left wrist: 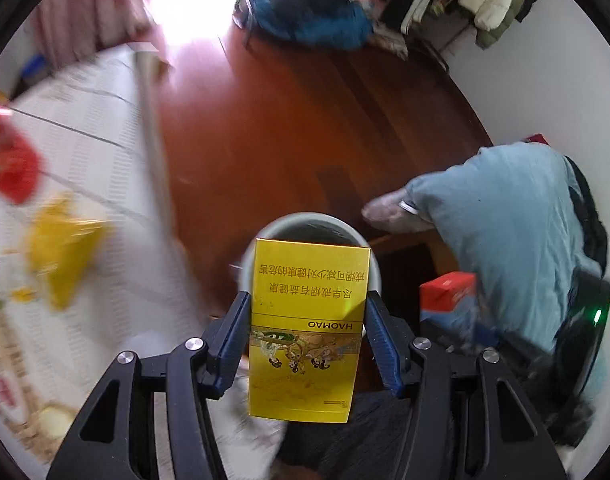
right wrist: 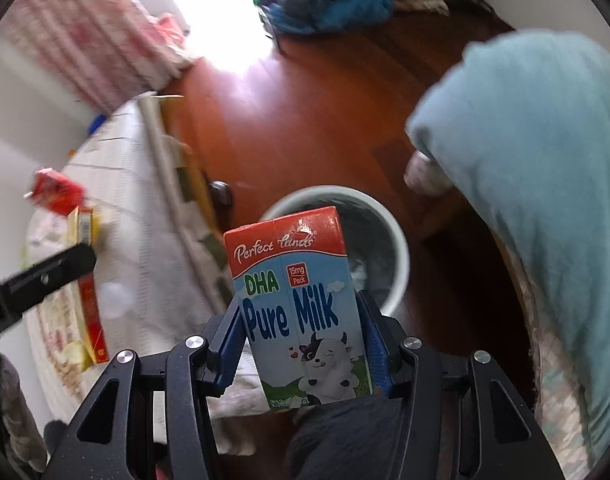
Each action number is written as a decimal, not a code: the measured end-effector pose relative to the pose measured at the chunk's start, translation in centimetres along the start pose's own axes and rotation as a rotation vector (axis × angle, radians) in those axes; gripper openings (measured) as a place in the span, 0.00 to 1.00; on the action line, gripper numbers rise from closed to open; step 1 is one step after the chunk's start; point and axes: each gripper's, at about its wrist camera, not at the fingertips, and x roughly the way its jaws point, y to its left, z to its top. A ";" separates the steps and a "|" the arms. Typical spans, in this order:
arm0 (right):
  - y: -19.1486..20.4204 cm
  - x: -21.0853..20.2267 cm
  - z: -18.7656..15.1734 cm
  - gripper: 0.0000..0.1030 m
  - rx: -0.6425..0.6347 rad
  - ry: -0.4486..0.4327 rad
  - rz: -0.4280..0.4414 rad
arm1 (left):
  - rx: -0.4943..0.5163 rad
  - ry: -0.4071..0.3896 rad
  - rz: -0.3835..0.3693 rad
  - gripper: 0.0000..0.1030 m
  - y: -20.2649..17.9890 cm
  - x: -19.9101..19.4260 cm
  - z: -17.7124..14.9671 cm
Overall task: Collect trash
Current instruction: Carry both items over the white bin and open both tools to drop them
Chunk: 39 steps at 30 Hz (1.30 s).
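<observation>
We are clamping the left claw (left wrist: 307, 332) on a yellow cigarette pack (left wrist: 307, 328), holding it upright just above the near rim of the white bin (left wrist: 251, 256). We are gripping a milk carton (right wrist: 297, 304) in the right claw (right wrist: 301, 344), also above the bin's near rim, on its left side.

Bin (right wrist: 397, 240) on floor (right wrist: 313, 120), bed (right wrist: 137, 216) left of it

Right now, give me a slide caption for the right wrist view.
Right gripper holds a milk carton above the white bin on the wooden floor.
</observation>
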 end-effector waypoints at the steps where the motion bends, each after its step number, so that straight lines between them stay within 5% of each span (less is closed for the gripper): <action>1: -0.8 1.0 0.4 0.53 0.006 0.016 -0.009 | -0.010 0.028 -0.021 0.52 -0.5 1.2 0.7; 6: -3.5 4.4 1.6 0.53 0.048 0.065 -0.026 | -0.048 0.162 -0.090 0.53 -1.9 6.5 2.7; 8: -4.2 5.7 2.0 0.55 0.071 0.076 -0.027 | -0.042 0.186 -0.080 0.63 -2.4 7.5 2.8; 10: -5.0 6.9 2.3 0.56 0.086 0.097 -0.039 | -0.040 0.180 -0.079 0.85 -2.7 7.7 2.7; 11: -5.2 7.4 2.4 0.66 0.095 0.108 -0.034 | -0.036 0.175 -0.070 0.87 -2.8 7.8 2.7; 13: -5.5 8.1 2.3 0.84 0.111 0.114 -0.042 | -0.024 0.159 -0.031 0.88 -2.9 7.6 2.7; 17: -5.6 8.3 1.9 0.95 0.105 0.111 -0.065 | 0.022 0.100 0.103 0.91 -2.7 6.4 1.8; 25: -4.1 7.3 0.1 0.96 0.070 0.129 -0.144 | 0.078 0.016 0.305 0.91 -1.9 3.2 -1.2; 39: -1.8 -2.9 -3.9 0.96 0.050 -0.012 -0.121 | 0.138 -0.159 0.386 0.91 -3.7 -5.7 -6.3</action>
